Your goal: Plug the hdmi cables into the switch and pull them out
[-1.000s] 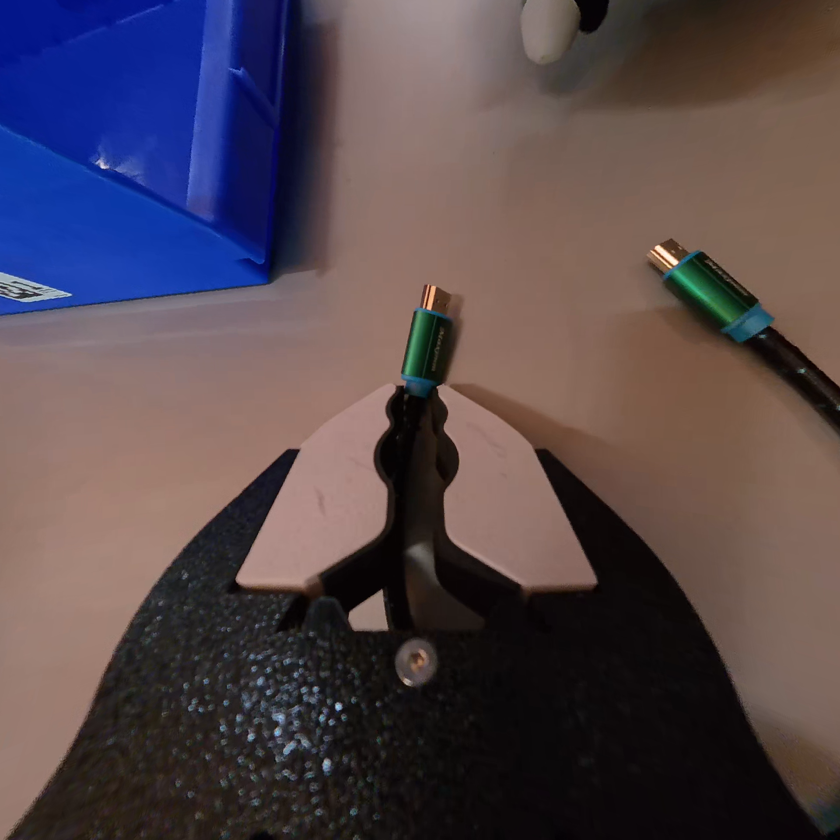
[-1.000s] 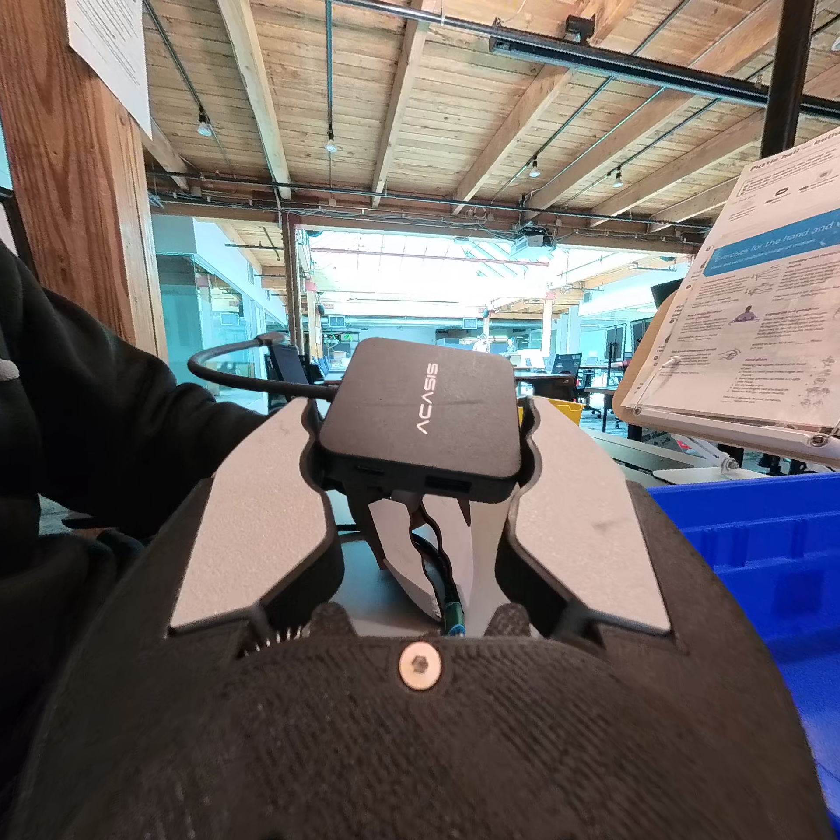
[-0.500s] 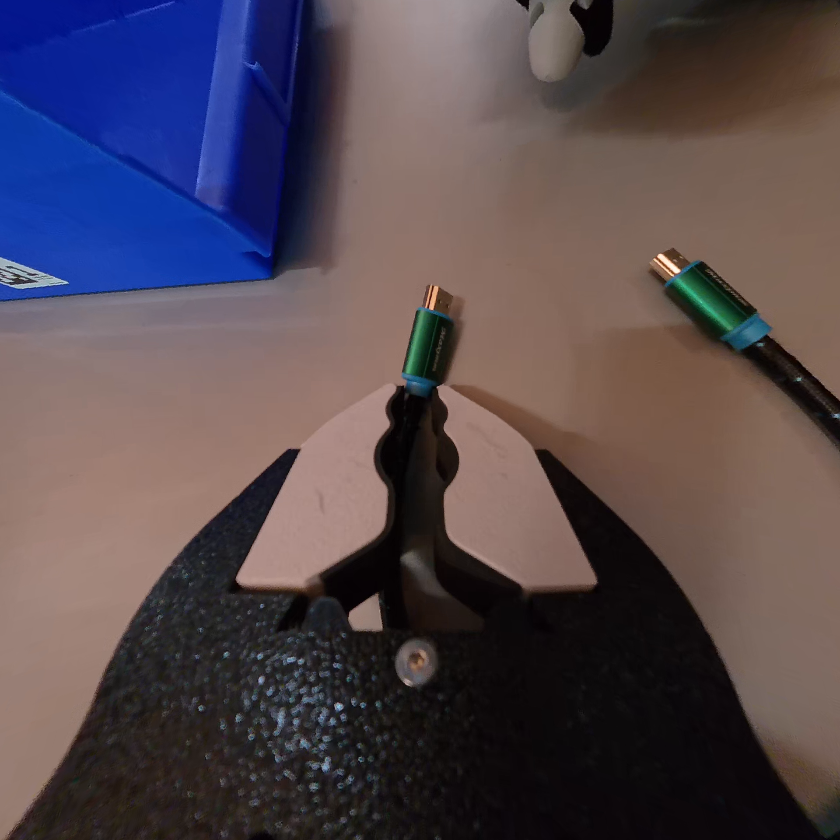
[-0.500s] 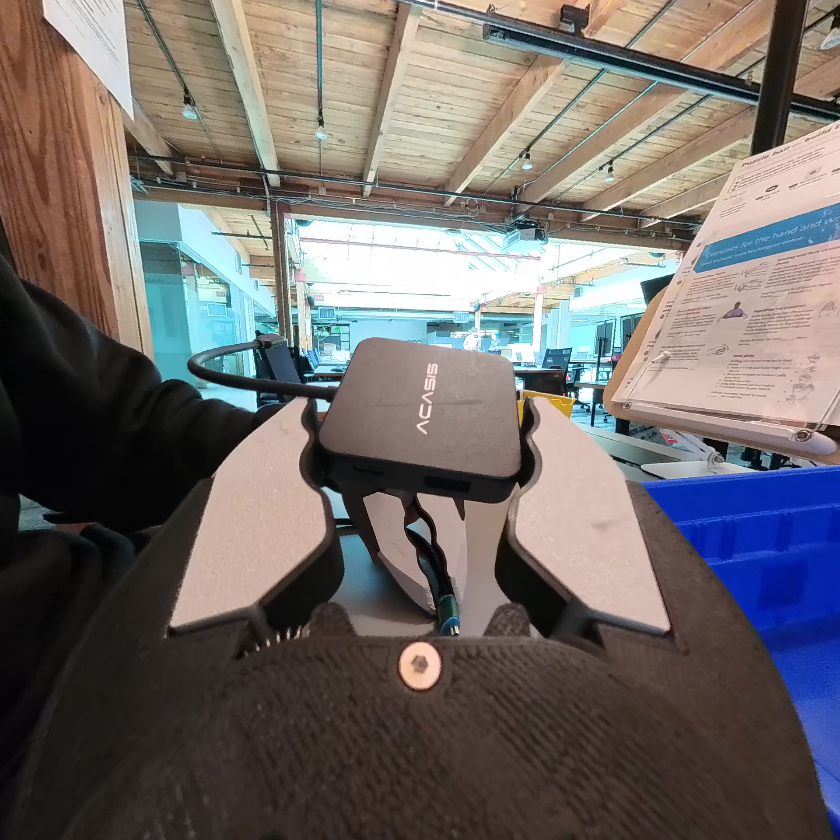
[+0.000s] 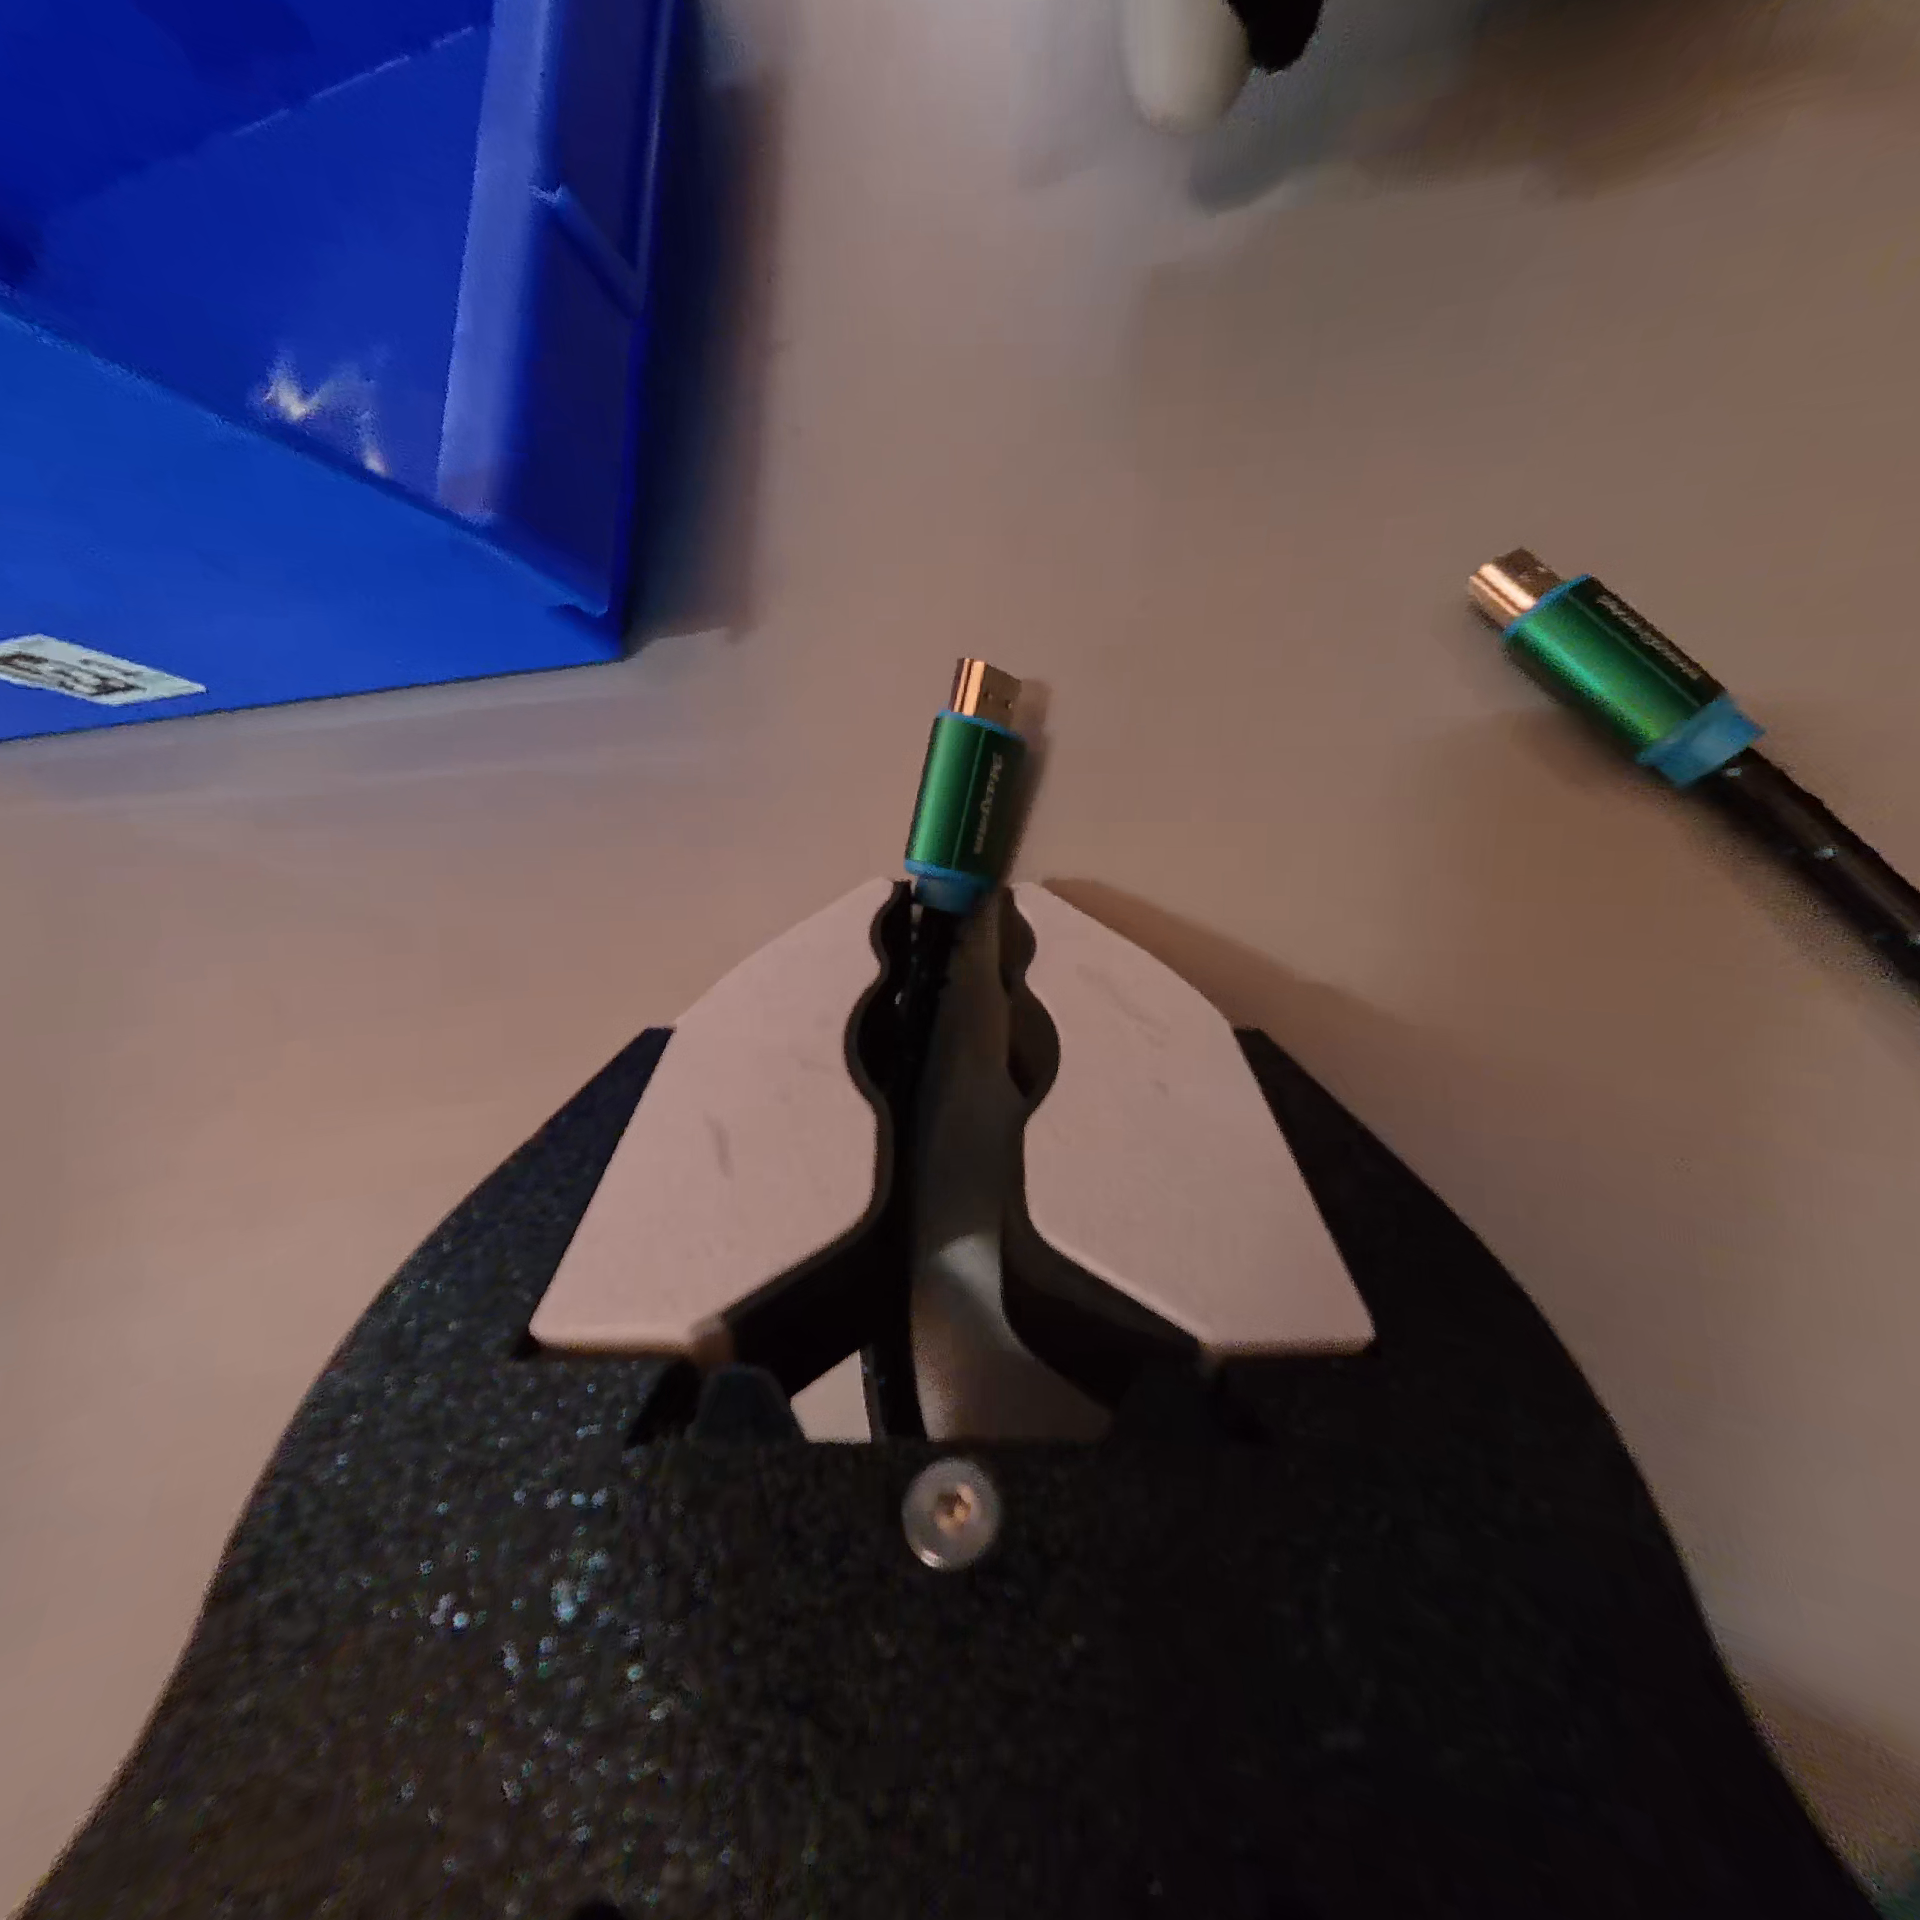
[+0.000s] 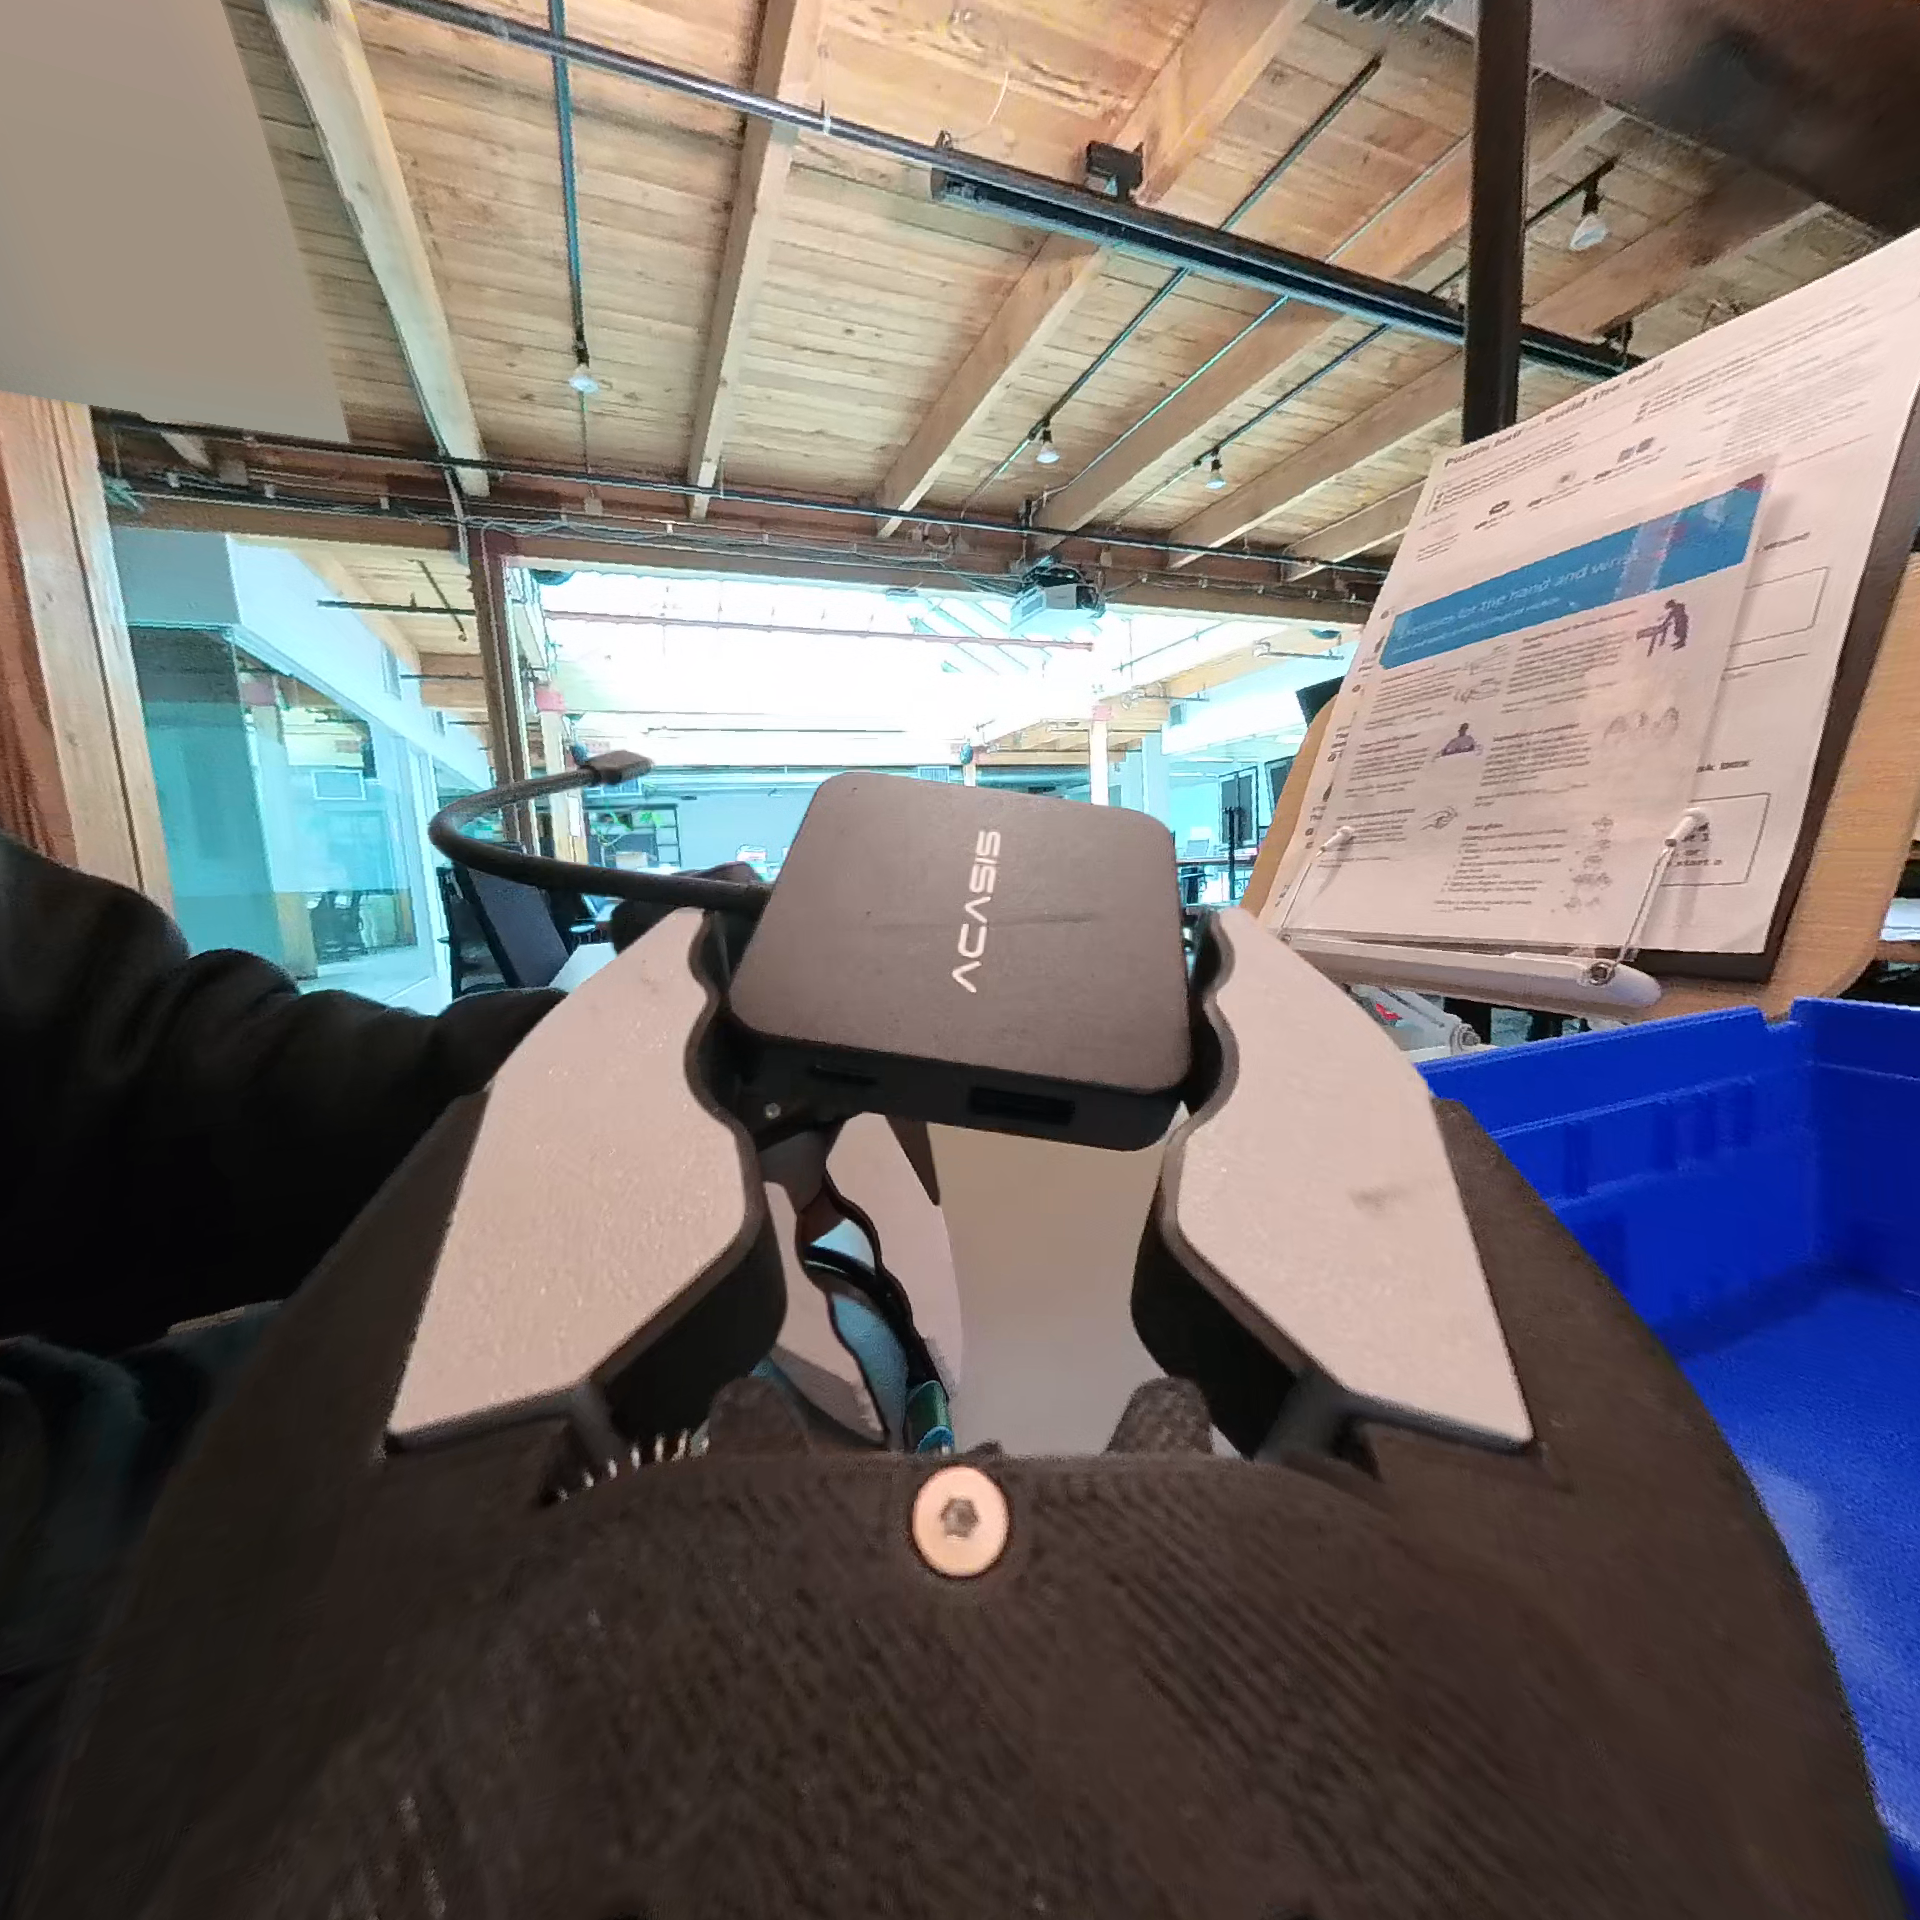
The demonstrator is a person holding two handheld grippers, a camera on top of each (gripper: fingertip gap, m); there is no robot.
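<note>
My left gripper (image 5: 951,888) is shut on a braided black HDMI cable just behind its green plug (image 5: 968,785), which sticks out past the fingertips above the beige table. A second green HDMI plug (image 5: 1605,670) lies free on the table to the right. My right gripper (image 6: 951,961) is shut on the flat black switch (image 6: 966,940), held up in the air with its port side facing the camera. The switch's own black cable (image 6: 540,847) loops off to the left. The other gripper's pale finger (image 5: 1179,57) shows at the top of the left wrist view.
A blue plastic bin (image 5: 281,343) stands at the upper left of the left wrist view and shows at the right in the right wrist view (image 6: 1756,1195). A stand with printed sheets (image 6: 1579,727) is behind it. A person's dark sleeve (image 6: 187,1122) is at the left.
The right gripper has tilted and turned, so the switch now sits rotated in view with the bin and stand closer. The left gripper holds the same plug, shifted slightly.
</note>
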